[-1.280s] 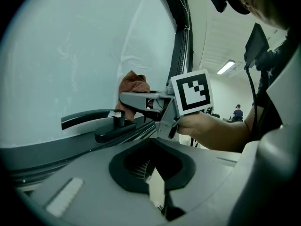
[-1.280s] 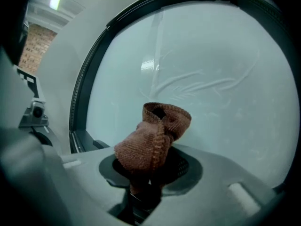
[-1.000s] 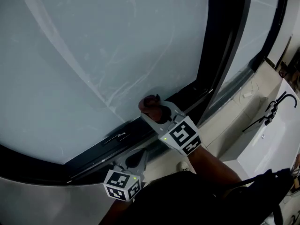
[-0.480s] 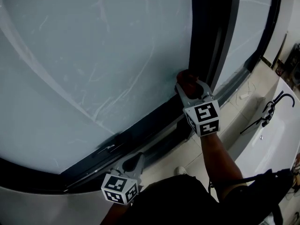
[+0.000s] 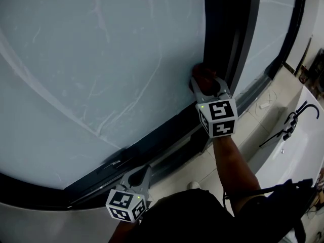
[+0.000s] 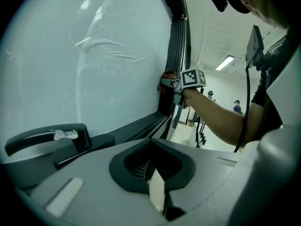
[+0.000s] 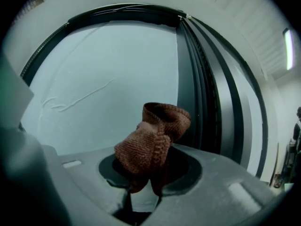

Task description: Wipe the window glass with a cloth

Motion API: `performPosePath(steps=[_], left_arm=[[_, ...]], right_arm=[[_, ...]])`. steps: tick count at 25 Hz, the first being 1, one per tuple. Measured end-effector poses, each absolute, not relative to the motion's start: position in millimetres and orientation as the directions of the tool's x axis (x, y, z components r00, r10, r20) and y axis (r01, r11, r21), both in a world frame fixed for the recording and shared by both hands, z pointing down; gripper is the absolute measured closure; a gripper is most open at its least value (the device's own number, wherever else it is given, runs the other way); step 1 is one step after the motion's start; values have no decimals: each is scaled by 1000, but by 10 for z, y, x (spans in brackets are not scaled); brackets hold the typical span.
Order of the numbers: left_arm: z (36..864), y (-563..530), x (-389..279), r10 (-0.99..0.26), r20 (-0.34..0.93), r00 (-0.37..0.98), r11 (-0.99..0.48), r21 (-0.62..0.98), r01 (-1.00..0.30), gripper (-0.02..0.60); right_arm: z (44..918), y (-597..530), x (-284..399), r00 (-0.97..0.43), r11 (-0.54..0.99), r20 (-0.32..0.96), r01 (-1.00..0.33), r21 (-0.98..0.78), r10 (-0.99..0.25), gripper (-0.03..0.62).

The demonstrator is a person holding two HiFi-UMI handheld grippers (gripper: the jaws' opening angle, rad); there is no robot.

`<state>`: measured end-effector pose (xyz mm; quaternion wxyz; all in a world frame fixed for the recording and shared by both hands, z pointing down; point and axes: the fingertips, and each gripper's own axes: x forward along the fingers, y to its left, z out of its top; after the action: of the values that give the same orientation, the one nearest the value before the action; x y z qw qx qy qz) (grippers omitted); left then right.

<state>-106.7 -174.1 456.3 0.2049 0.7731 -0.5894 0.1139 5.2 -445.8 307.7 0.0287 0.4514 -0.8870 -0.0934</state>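
A brown knitted cloth (image 5: pixel 201 76) is pressed to the window glass (image 5: pixel 101 59), right beside the dark vertical frame (image 5: pixel 223 34). My right gripper (image 5: pixel 206 87) is shut on it. In the right gripper view the cloth (image 7: pixel 150 145) bulges out of the right gripper (image 7: pixel 141 192), with the glass (image 7: pixel 117 79) behind it. My left gripper (image 5: pixel 136 175) hangs low by the bottom frame (image 5: pixel 152 135), jaws together with nothing in them. The left gripper view shows the left gripper (image 6: pixel 155 192) down low, and farther off the right gripper (image 6: pixel 168 83) and the cloth (image 6: pixel 164 75) against the glass (image 6: pixel 94 79).
A dark window handle (image 6: pixel 47 138) sits on the bottom frame at left. Right of the vertical frame lies a second pane (image 5: pixel 273 19). A white ledge (image 5: pixel 298 151) with a black hooked object (image 5: pixel 291 120) stands at the far right, above tiled floor.
The right gripper has carried the cloth right and upward across the glass, from the lower middle to the vertical frame. The left gripper has barely moved.
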Motion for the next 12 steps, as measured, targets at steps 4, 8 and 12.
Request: performPosePath(steps=[4,8,12], left_arm=[[4564,-1780,-1025,-864,416,285,-228,180,-957,565],[4573,-1756,-1061,-866,416,277,-217,186,-958,565],[4580,-1717,-1099,-869,414,271,-207,194,-959,565]], right_arm=[[3048,-4487,27,-596,580,-36,-792,191,-802,490],[3057,-4483,-15,-597,584,-23,-792,179,-802,490],[3055,-4430,-71,-606,598,-1,-784,166,-795,490]])
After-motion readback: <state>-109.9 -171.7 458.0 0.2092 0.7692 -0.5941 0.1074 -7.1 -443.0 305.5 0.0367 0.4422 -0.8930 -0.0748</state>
